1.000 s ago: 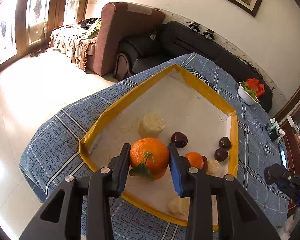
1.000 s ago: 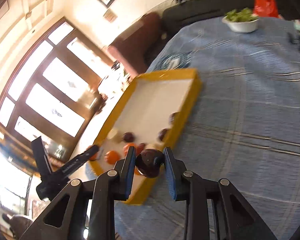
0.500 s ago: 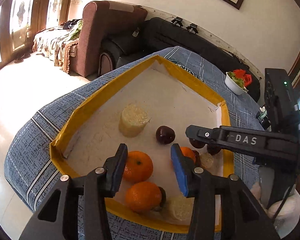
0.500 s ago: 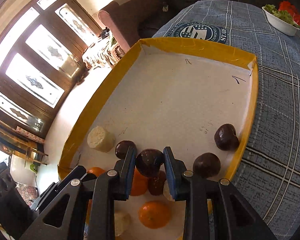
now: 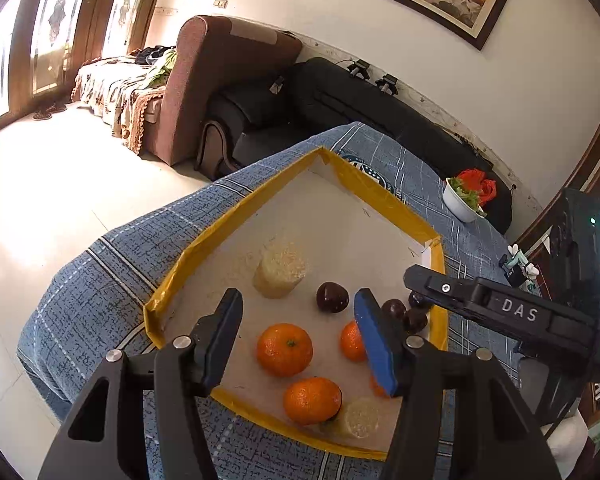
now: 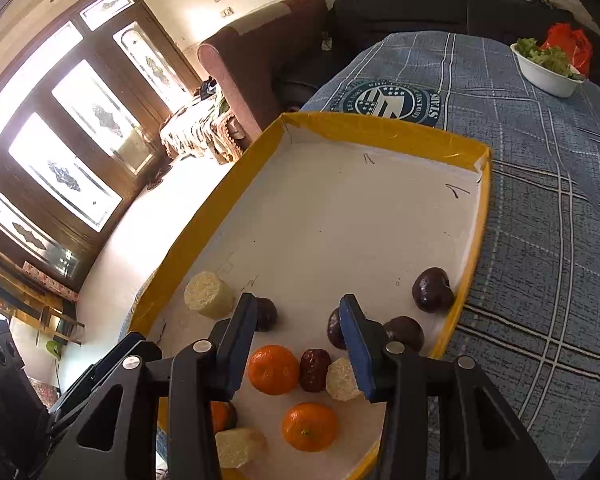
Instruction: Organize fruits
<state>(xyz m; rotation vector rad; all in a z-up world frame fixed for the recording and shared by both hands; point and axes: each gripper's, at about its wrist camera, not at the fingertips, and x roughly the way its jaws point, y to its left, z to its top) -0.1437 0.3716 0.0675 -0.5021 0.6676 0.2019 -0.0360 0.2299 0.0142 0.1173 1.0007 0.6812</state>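
Note:
A yellow-rimmed white tray [image 5: 204, 252] [image 6: 432, 136] lies on a blue checked cloth. In it lie oranges [image 5: 285, 349] [image 6: 273, 369], dark plums [image 5: 332, 297] [image 6: 433, 289], a red date [image 6: 314, 369] and pale cylindrical pieces [image 5: 281, 270] [image 6: 209, 294]. My left gripper [image 5: 300, 336] is open and empty above the tray's near end, over an orange. My right gripper [image 6: 300, 340] is open and empty over the same fruit cluster; a plum [image 6: 334, 329] lies by its right finger. The right gripper's body shows in the left wrist view [image 5: 500, 312].
A white bowl of greens with something red behind it [image 5: 462, 200] [image 6: 548, 68] stands at the table's far end. A brown armchair [image 5: 220, 80] and black sofa [image 5: 360, 100] stand beyond the table. The table edge drops to the floor on the left.
Both grippers have opened. The left has let go of its orange and the right its plum; both fruits now lie in the tray. The right gripper came over the tray.

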